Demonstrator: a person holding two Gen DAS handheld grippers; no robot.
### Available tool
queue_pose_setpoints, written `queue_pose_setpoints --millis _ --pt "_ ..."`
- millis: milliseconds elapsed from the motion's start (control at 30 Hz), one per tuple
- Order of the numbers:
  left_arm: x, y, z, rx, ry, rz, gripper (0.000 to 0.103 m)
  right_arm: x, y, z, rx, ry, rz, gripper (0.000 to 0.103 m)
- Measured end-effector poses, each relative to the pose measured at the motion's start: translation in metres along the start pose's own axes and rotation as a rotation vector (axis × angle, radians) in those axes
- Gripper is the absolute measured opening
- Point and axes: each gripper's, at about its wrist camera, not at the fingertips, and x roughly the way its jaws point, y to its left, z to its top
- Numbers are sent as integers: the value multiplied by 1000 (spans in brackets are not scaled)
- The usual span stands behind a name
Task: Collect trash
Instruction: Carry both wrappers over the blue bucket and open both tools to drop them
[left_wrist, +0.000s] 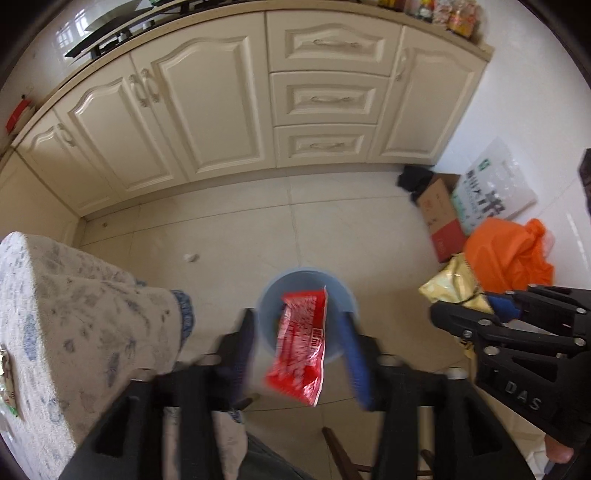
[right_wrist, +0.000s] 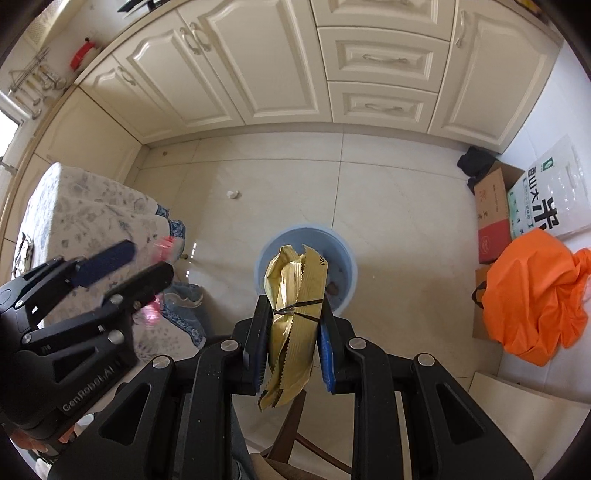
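I see the red wrapper (left_wrist: 301, 343) between the fingers of my left gripper (left_wrist: 301, 332), its upper end over the mouth of the blue bin (left_wrist: 266, 295) on the floor tiles. The jaws stand well apart and neither pad presses on the wrapper; it looks loose, blurred, touching nothing I can make out. From the right wrist camera the same gripper (right_wrist: 144, 264) shows at the left edge, with only a red smear beside its fingers.

My right gripper (right_wrist: 291, 325) is clamped on a gold snack bag (right_wrist: 295, 314), both pads pressing its crumpled middle. The bag's top stands over the blue bin (right_wrist: 343, 258), its lower end hangs down between the fingers. In the left wrist view that gripper (left_wrist: 480, 306) sits off to the right, gold foil (left_wrist: 450, 284) showing beyond its tips.

A small white scrap (right_wrist: 232, 194) lies on the tiles between the bin and the cream cabinets (right_wrist: 258, 66). The cloth-covered table's corner (right_wrist: 92, 206) is at the left. Near the right wall lie an orange bag (right_wrist: 532, 291), a cardboard box (right_wrist: 491, 206) and a white rice sack (right_wrist: 550, 199).
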Motion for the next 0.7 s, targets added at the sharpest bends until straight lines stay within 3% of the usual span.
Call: queue_pose_setpoints --millis 33,533,633,667,700 --pt "0 0 -1 -8 -18 8 70 3 -2 2 2 5 5 23" --pt "6 18 -13 -88 7 72 70 42 21 18 -18 73 69 24" --pt "0 25 -17 -101 2 82 70 41 29 22 3 62 89 36" --pt "-2 27 -18 -102 1 82 69 40 30 23 16 66 107 53" --pt "-3 29 -19 -105 1 84 70 37 31 25 22 51 118 62"
